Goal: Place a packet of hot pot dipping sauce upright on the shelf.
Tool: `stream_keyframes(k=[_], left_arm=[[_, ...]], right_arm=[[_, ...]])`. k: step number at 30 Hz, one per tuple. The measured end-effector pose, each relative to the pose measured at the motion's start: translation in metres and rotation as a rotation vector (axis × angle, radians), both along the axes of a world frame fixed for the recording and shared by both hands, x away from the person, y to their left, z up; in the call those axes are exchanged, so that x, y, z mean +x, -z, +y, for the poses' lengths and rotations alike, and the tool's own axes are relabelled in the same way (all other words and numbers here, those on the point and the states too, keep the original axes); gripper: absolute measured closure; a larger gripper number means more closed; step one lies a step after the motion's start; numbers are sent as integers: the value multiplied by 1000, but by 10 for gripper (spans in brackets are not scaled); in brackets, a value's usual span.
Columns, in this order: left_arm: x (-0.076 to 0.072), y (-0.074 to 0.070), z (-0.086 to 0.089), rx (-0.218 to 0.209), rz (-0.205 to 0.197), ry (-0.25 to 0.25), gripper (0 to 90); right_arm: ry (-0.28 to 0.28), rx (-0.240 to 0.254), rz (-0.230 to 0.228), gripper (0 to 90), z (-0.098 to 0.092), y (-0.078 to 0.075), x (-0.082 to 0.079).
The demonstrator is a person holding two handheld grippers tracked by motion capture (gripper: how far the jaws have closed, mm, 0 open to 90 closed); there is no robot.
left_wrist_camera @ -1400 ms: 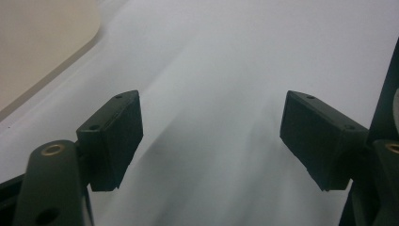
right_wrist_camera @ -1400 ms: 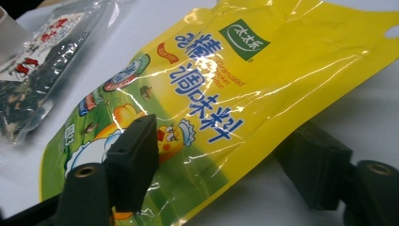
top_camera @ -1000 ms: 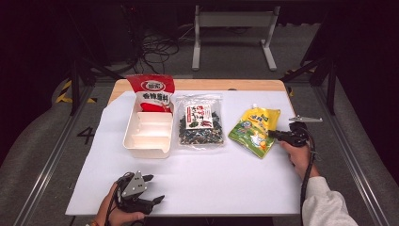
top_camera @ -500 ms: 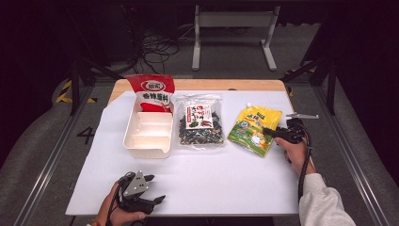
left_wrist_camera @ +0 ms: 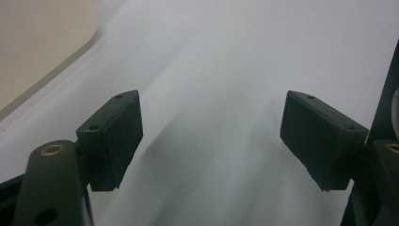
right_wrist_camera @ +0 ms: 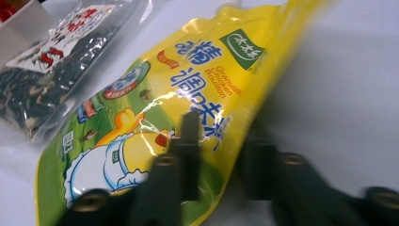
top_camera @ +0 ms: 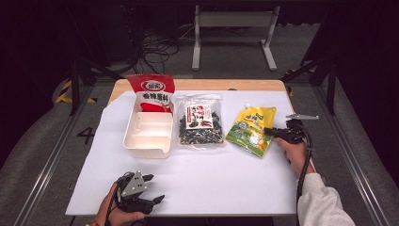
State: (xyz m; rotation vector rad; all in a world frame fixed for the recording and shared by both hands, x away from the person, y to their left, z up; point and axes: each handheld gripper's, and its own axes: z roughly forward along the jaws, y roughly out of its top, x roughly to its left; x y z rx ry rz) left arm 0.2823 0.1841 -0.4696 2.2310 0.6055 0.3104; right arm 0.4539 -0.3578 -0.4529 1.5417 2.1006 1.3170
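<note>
High view, left to right: the left gripper (top_camera: 149, 194) rests near the front edge of the white table (top_camera: 226, 188), its jaws wide apart with nothing between them. Farther back stands a cream tray (top_camera: 148, 134) with a red packet (top_camera: 151, 92) leaning in its far end, then a clear bag of dark dried bits (top_camera: 200, 125) just beside it. To the right lies the yellow pouch (top_camera: 251, 129), flat on the table. The right gripper (top_camera: 269, 132) sits at its right edge; its jaws have just been opening, and in the right gripper view they straddle the pouch's edge (right_wrist_camera: 207, 108), one jaw over the print and the other on the table side, seemingly not pinching. The pouch looks soft, glossy and likely slippery, its granules free to shift, so a firm bite on the flat sealed edge seems safest.
</note>
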Motion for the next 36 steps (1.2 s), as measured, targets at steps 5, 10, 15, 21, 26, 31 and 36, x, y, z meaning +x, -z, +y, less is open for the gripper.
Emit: stream_keyframes(k=[5,10,15,21,26,31,36], left_arm=[[0,1,-2,5,4,8,223],[0,1,-3,8,6,10,223],[1,1,-2,10,9,9,222],[1,0,-2,7,5,7,221],[1,-1,0,-1,0,-1,220],[0,-1,0,-3,1,-3,220],[0,-1,0,-4,1,-2,220]], right_arm=[[7,39,45,400,6,2,6],[14,9,45,540,15,2,10],[-13,-26,31,854,19,1,8],[-52,-35,9,896,20,0,4],[-59,-27,-10,896,17,-1,-1],[-56,-27,-20,896,15,-4,-4],[-38,-103,-7,777,17,-4,-4]])
